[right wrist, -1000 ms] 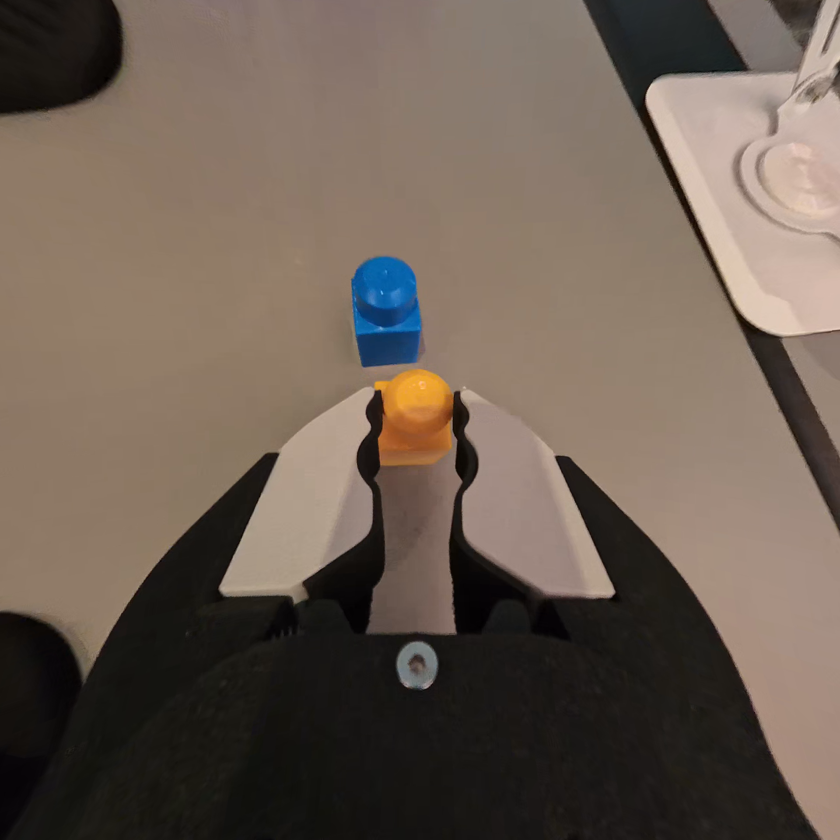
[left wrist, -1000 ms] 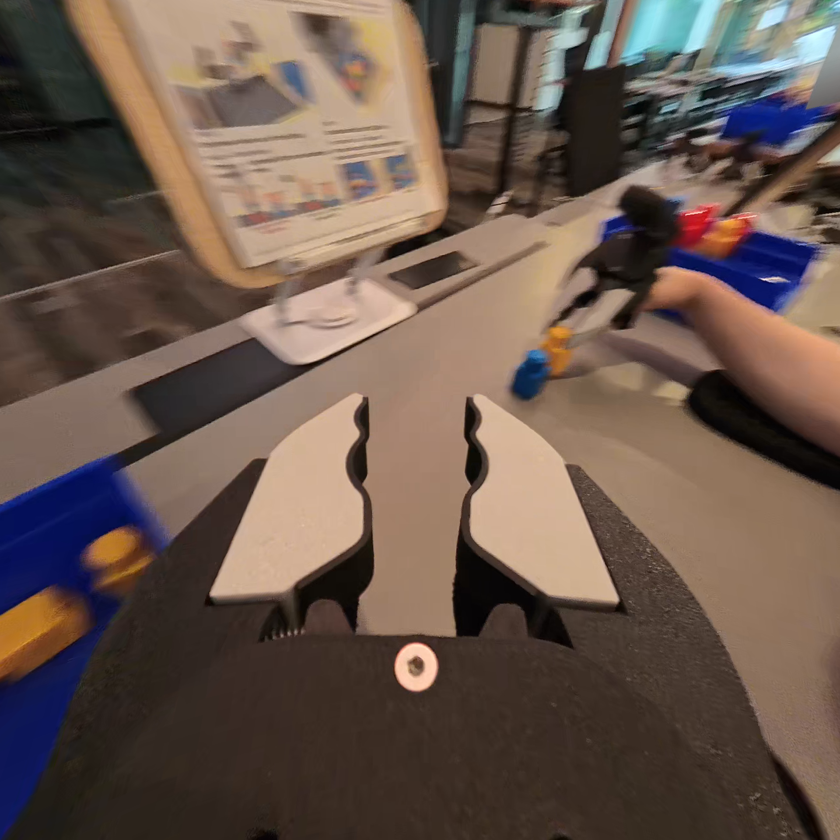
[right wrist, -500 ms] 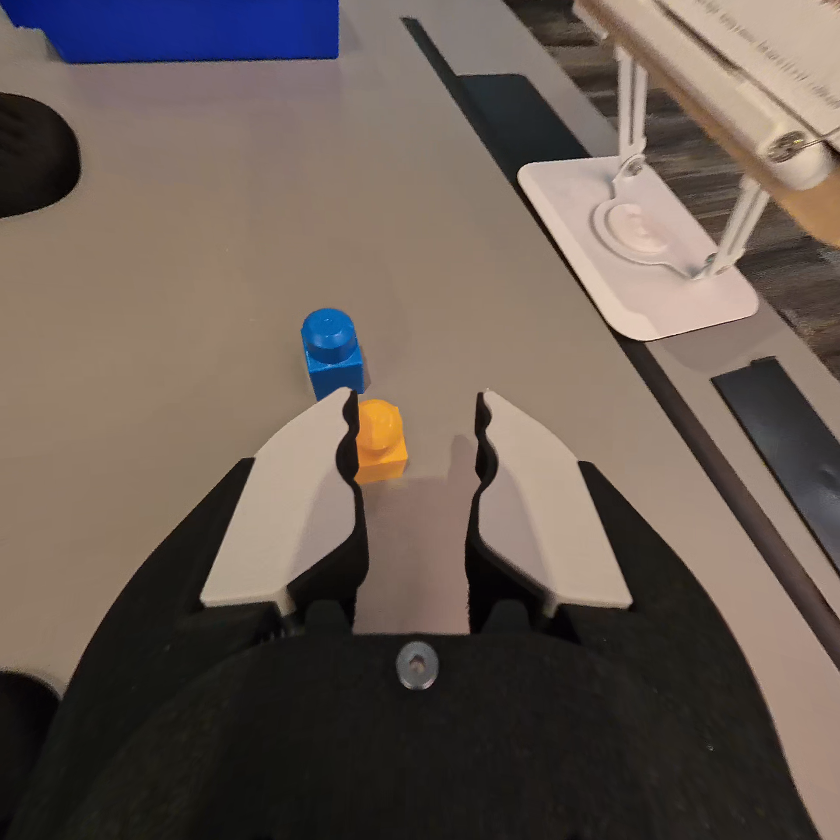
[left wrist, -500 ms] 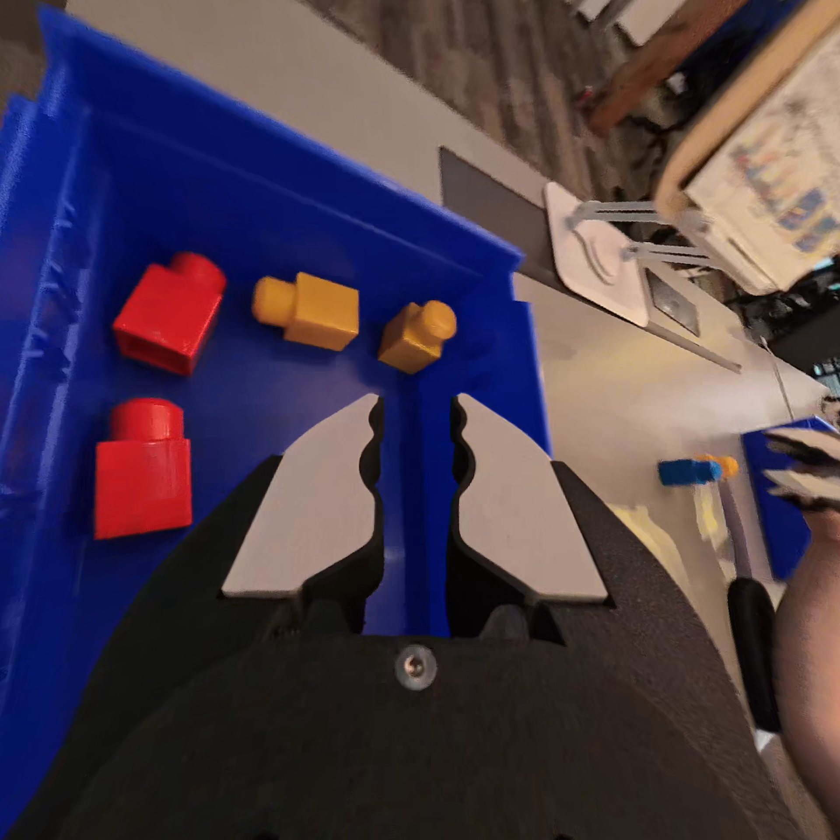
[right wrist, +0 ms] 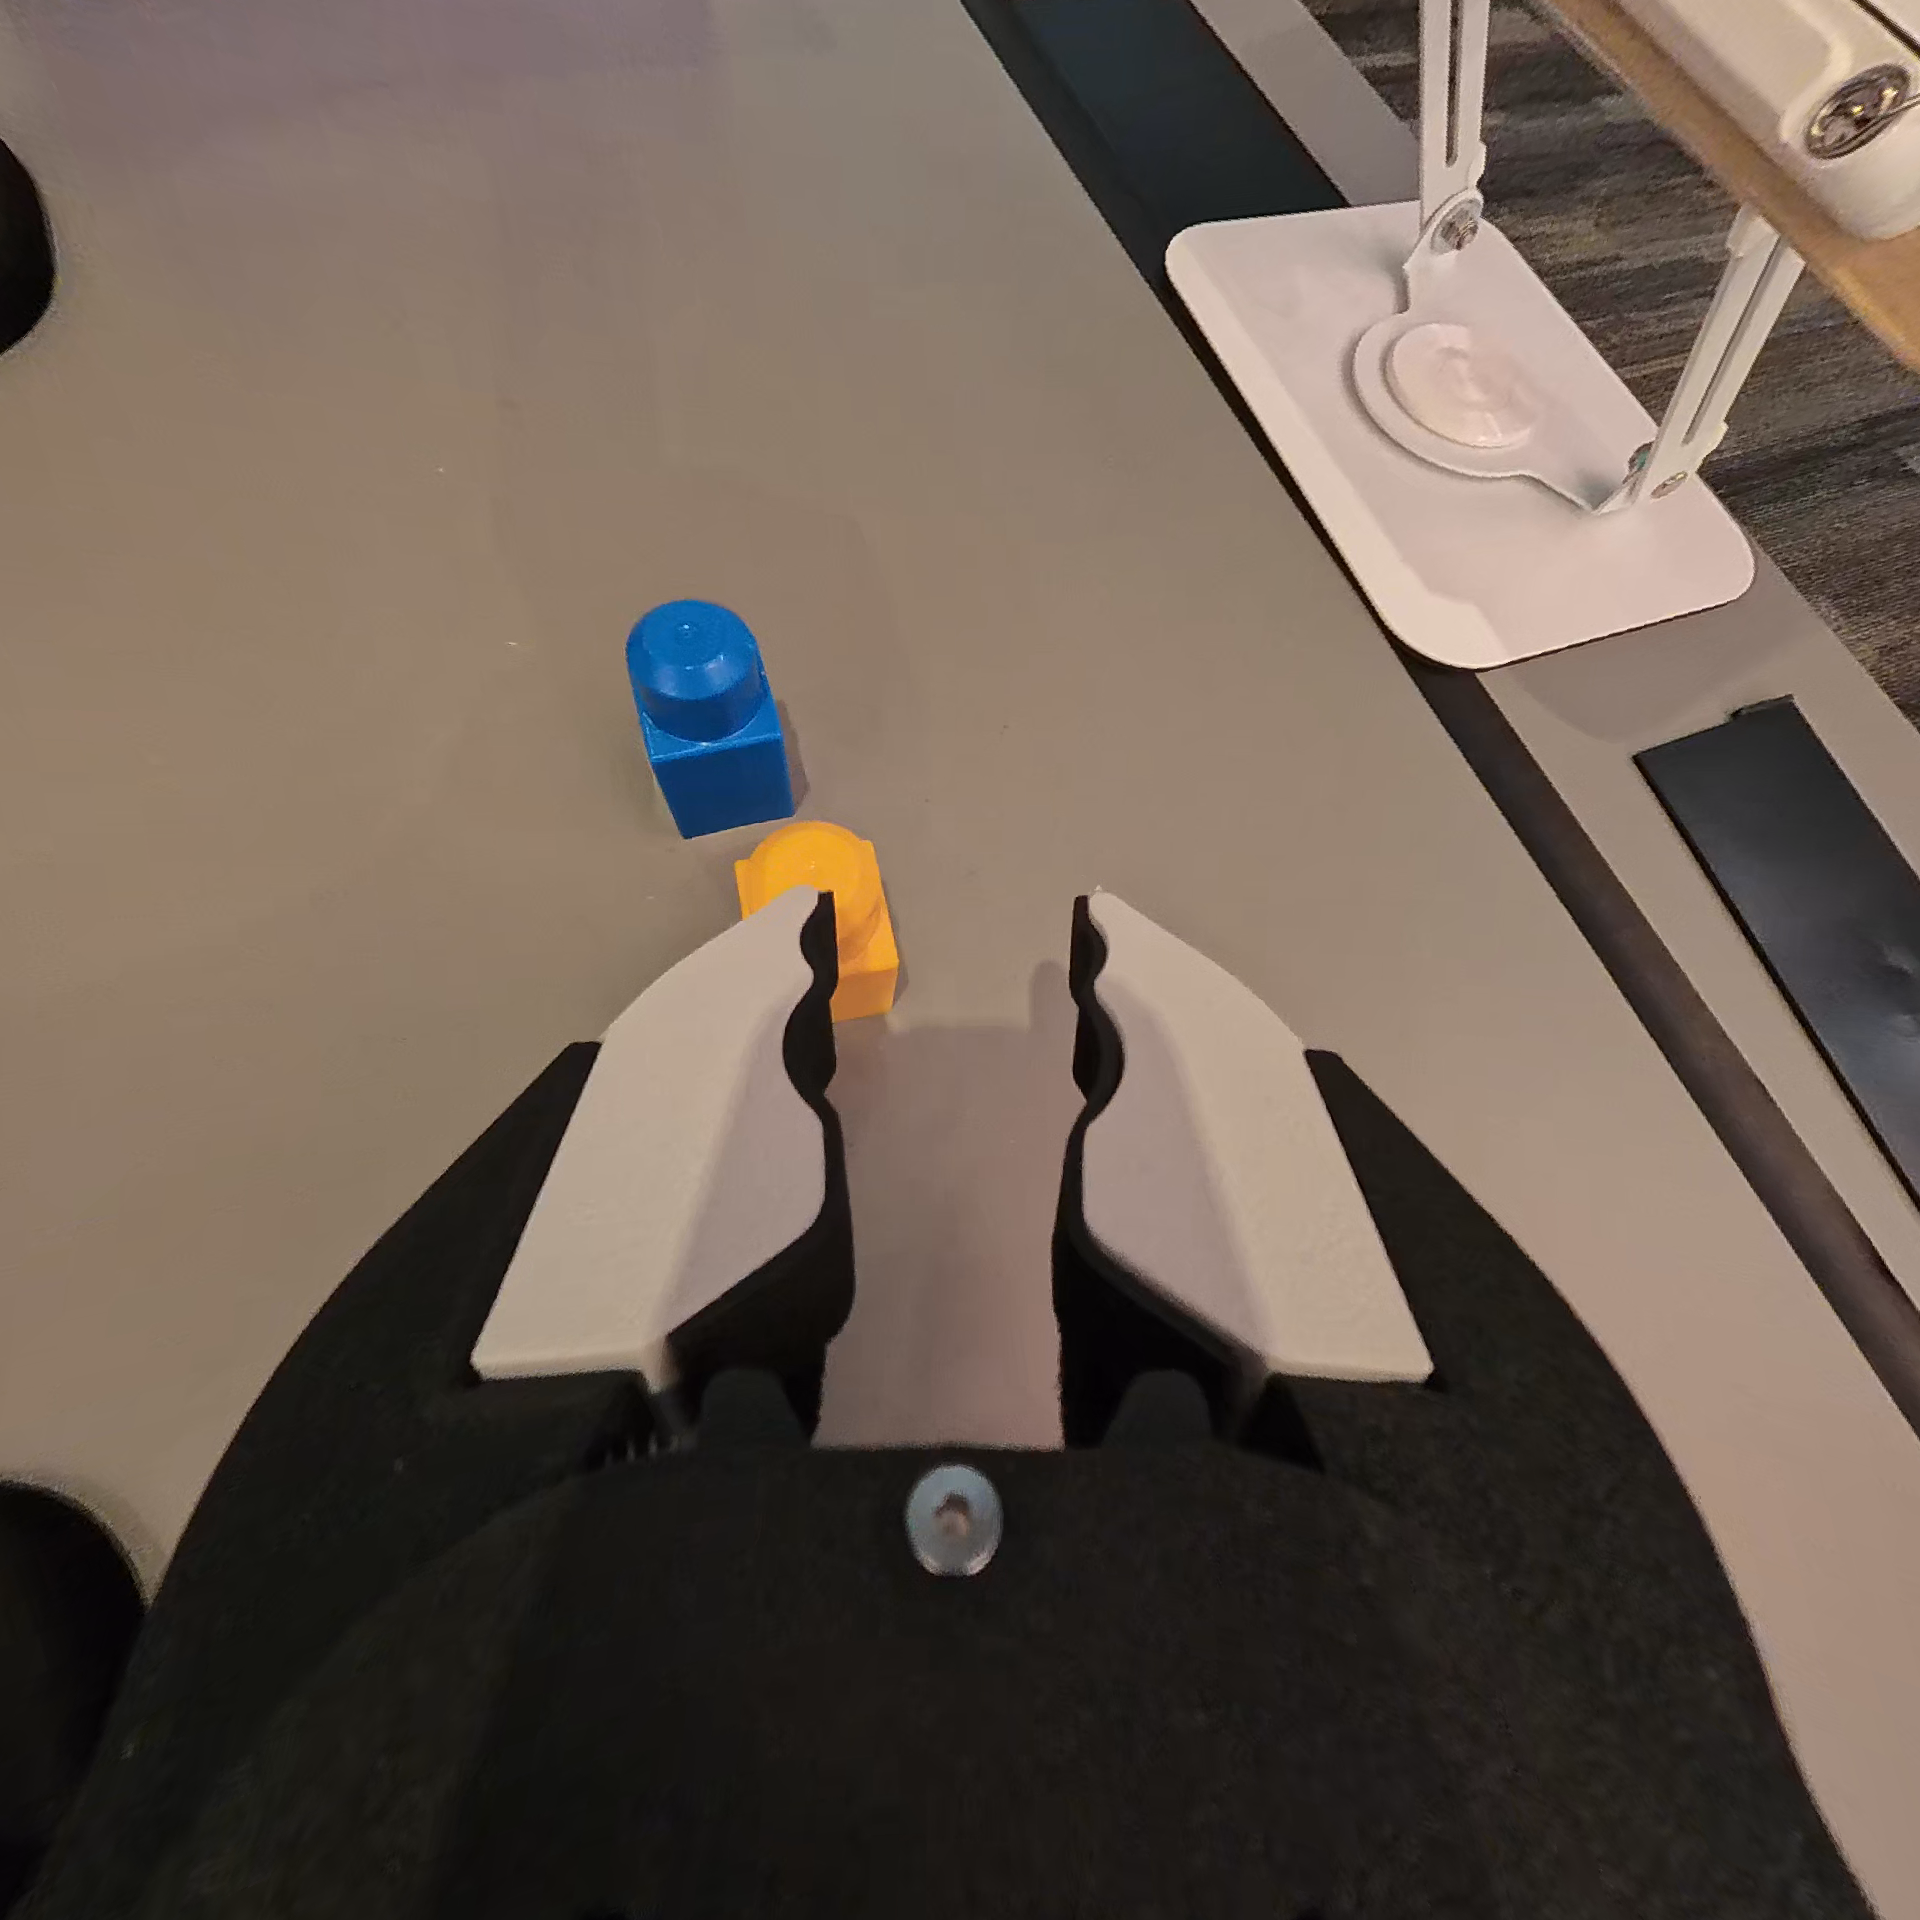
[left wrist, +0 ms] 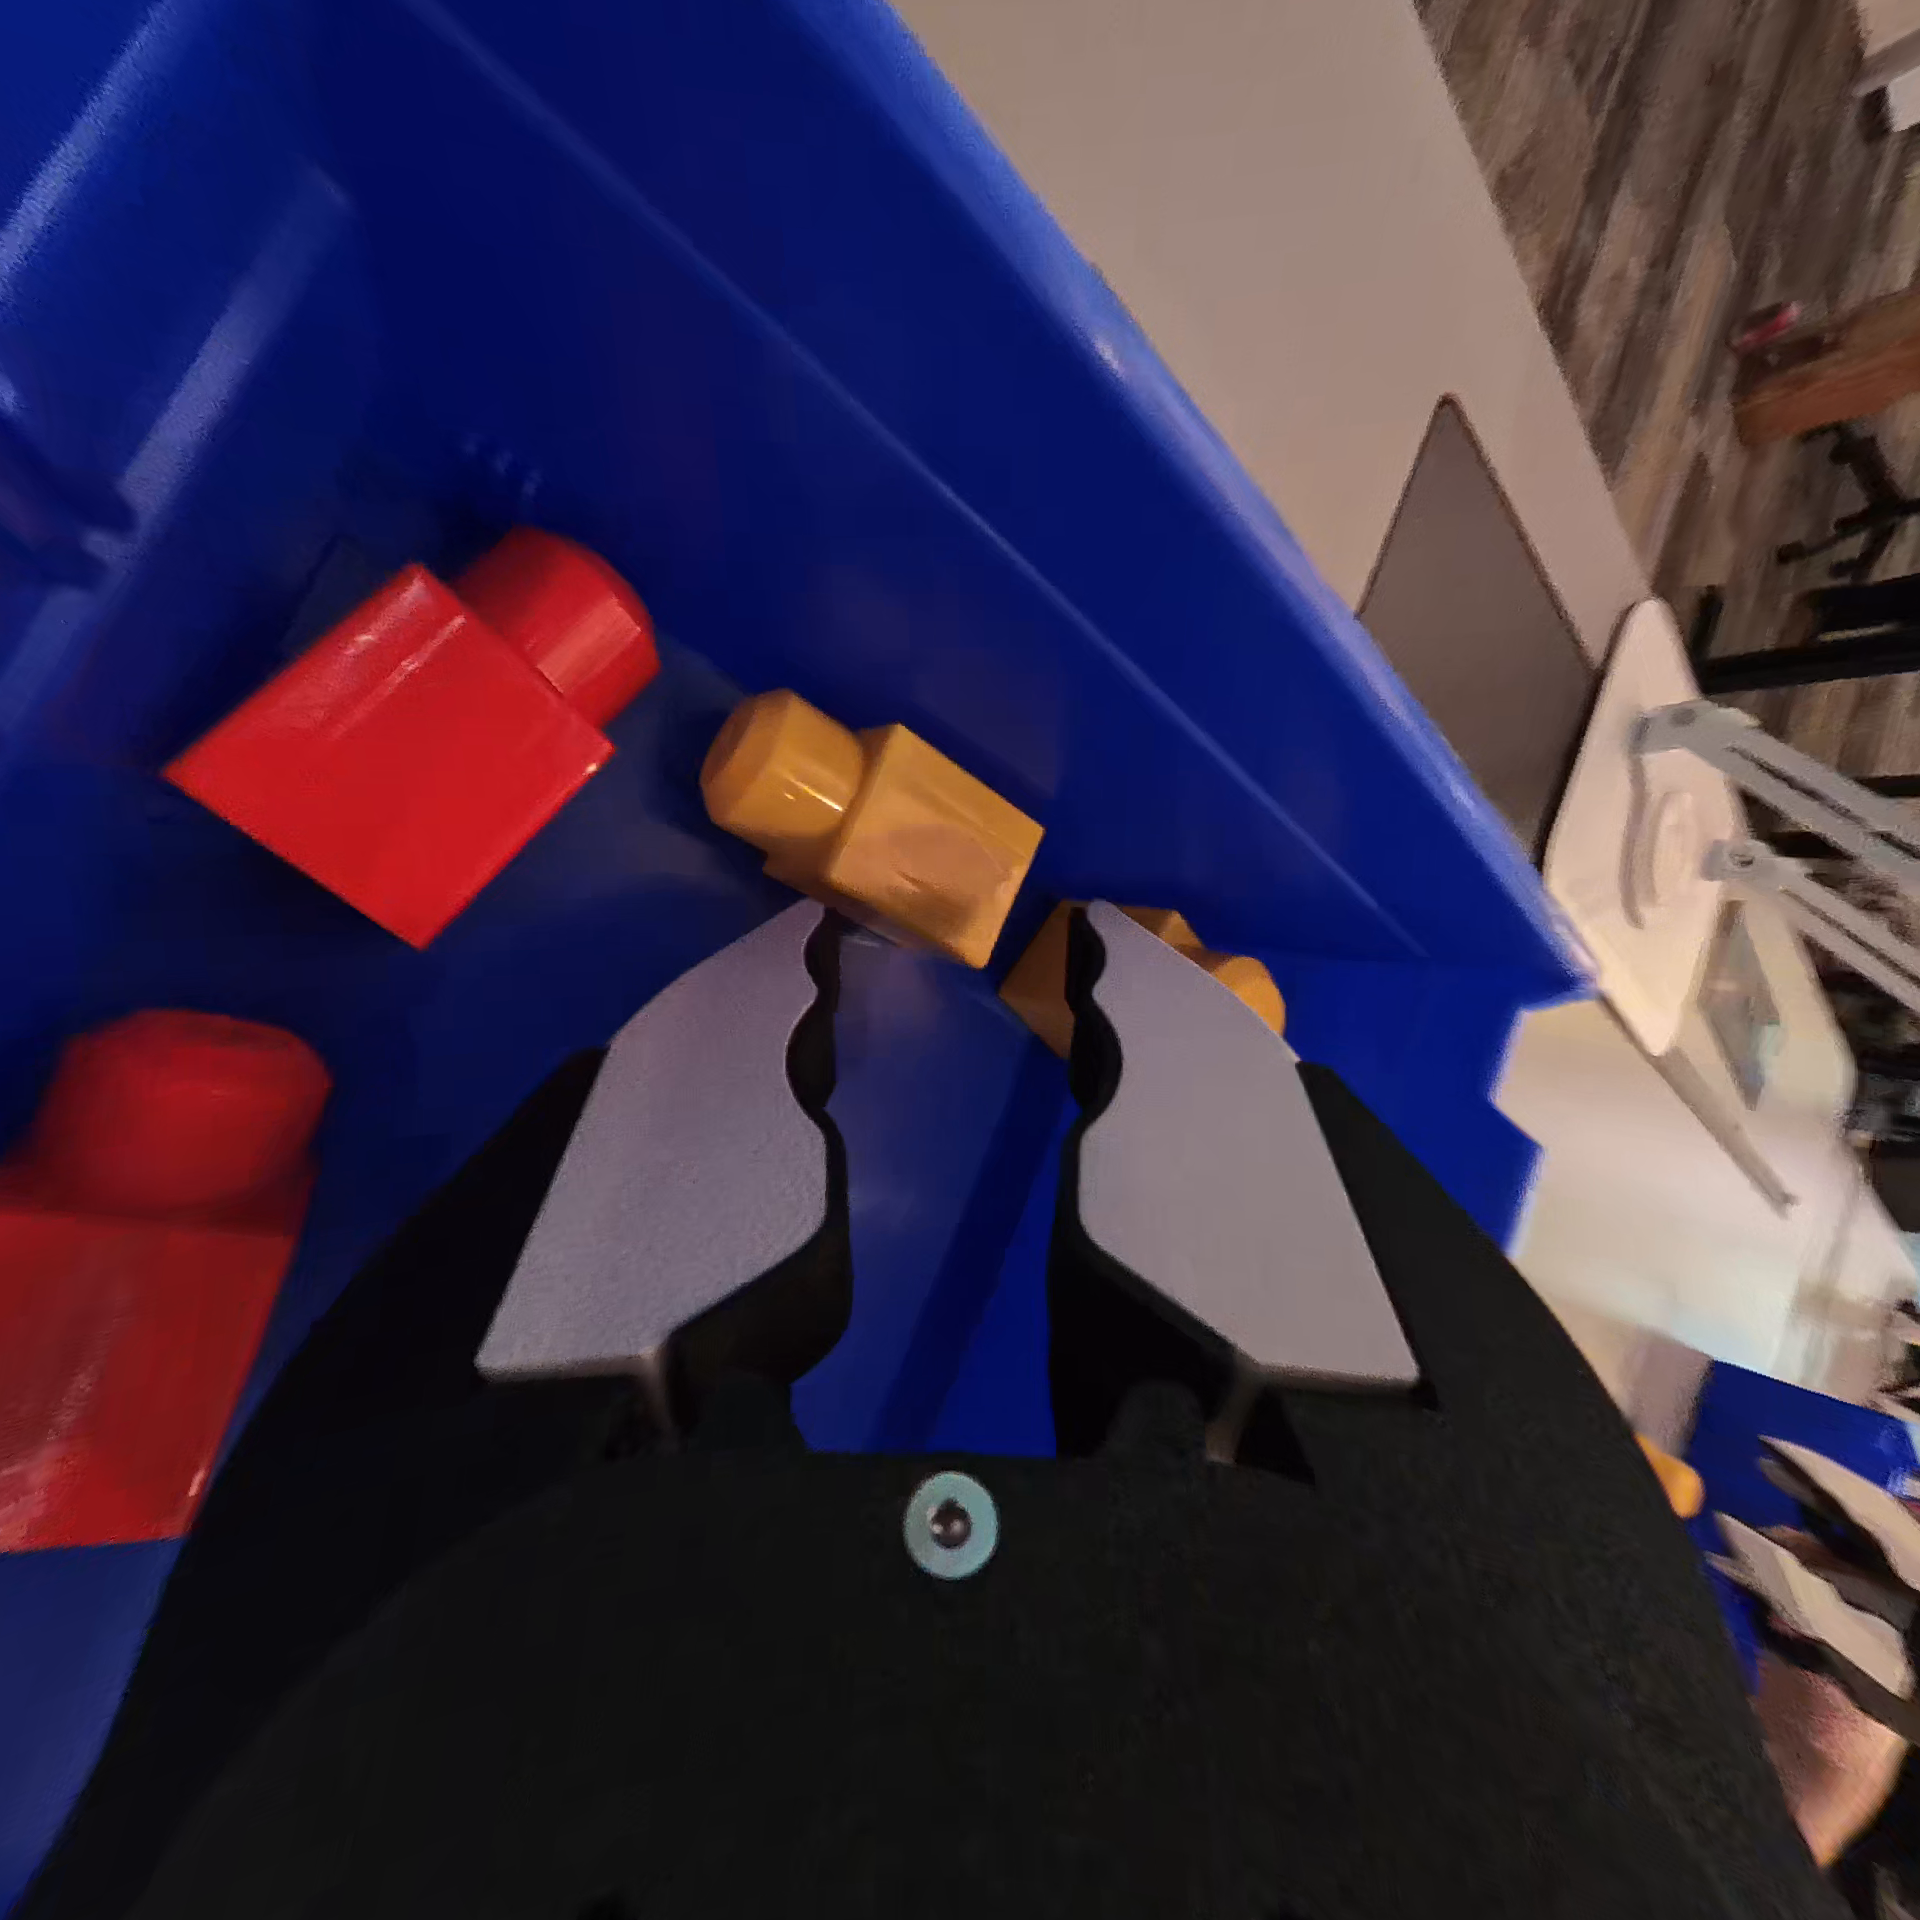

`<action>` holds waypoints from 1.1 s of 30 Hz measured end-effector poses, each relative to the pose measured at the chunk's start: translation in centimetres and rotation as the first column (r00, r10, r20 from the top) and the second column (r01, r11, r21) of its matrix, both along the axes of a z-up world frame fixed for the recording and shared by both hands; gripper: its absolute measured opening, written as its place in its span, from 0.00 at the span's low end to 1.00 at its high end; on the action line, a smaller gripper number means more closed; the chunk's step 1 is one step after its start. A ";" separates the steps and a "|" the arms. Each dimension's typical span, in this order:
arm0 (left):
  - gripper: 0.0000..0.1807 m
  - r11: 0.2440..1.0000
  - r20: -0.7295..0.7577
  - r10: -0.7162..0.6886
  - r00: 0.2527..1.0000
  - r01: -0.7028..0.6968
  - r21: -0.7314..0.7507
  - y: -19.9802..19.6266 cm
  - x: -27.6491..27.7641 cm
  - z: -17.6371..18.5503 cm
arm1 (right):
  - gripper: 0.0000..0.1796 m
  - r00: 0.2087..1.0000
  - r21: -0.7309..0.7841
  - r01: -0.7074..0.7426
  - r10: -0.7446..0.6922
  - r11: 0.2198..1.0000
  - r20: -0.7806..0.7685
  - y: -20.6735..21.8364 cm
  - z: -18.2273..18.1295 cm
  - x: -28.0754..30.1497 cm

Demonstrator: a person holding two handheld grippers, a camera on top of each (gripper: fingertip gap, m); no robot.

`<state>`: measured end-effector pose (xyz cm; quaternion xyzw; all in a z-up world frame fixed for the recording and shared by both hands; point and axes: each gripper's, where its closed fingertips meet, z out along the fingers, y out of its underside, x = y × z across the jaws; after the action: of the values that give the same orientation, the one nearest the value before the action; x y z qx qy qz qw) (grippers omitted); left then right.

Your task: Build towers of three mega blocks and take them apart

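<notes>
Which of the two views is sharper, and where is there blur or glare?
Right wrist view: sharp; blue plastic block and orange plastic block crisp. Left wrist view: motion blur, strongest on the red plastic block at the edge; soft glare on the yellow plastic block.

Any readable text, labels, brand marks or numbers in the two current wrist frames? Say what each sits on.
None readable.
The blue bin, red blocks, yellow blocks and blue block show no markings.
The board on the white stand shows only its edge.
</notes>
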<state>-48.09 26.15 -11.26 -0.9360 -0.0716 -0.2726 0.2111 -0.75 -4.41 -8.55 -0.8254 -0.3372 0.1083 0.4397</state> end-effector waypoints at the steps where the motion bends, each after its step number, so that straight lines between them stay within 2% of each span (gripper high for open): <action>1: 0.23 1.000 -0.058 -0.012 0.998 0.011 -0.016 0.0 -0.2 -0.5 | 0.23 1.000 -0.003 0.001 -0.001 1.000 -0.002 0.0 0.0 0.0; 3: 0.25 0.998 -0.179 -0.055 0.982 0.049 -0.037 0.1 -0.7 -1.3 | 0.23 1.000 -0.002 0.001 -0.001 1.000 -0.009 0.0 0.0 0.1; 7: 0.22 0.993 -0.219 -0.111 0.969 0.103 -0.049 0.0 -0.5 -1.2 | 0.22 1.000 -0.008 -0.006 0.005 1.000 -0.014 -0.1 -0.1 -0.1; 16: 0.20 0.943 -0.119 -0.314 0.942 0.295 -0.154 -2.4 -1.6 -1.3 | 0.22 1.000 -0.026 -0.025 0.025 0.999 -0.012 -0.2 -0.3 -0.5; 18: 0.17 0.941 -0.148 -0.325 0.934 0.304 -0.148 -2.4 -2.8 -0.9 | 0.22 1.000 -0.026 -0.025 0.024 0.999 -0.018 -0.2 -0.3 -0.5; 20: 0.17 0.957 -0.101 -0.288 0.952 0.281 -0.075 -1.7 -2.4 0.5 | 0.22 0.999 -0.028 -0.025 0.025 0.999 -0.023 -0.2 -0.3 -0.6; 23: 0.22 0.977 -0.032 -0.215 0.976 0.215 -0.011 -0.8 -1.1 1.7 | 0.21 0.999 -0.036 -0.025 0.024 0.999 -0.025 -0.1 -0.4 -0.6; 27: 0.34 0.974 -0.219 -0.208 0.953 0.182 -0.135 -1.3 -1.3 -0.9 | 0.21 0.999 -0.050 -0.030 0.029 0.998 -0.017 -0.3 -0.6 -0.8; 29: 0.35 0.972 -0.284 -0.212 0.935 0.171 -0.163 -1.3 -1.2 -1.9 | 0.21 0.999 -0.050 -0.029 0.028 0.998 -0.016 -0.3 -0.6 -0.7; 32: 0.33 0.968 -0.327 -0.228 0.917 0.178 -0.176 -1.0 -0.4 -2.8 | 0.21 0.999 -0.054 -0.028 0.027 0.998 -0.020 -0.3 -0.6 -0.6; 33: 0.30 0.966 -0.362 -0.236 0.902 0.178 -0.185 -1.0 -0.5 -3.1 | 0.21 0.999 -0.057 -0.029 0.028 0.998 -0.021 -0.3 -0.7 -0.6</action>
<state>-48.61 25.14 -14.33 -0.9863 0.0507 -0.1006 0.1208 -1.39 -4.70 -9.24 -0.8315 -0.3414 0.1324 0.4177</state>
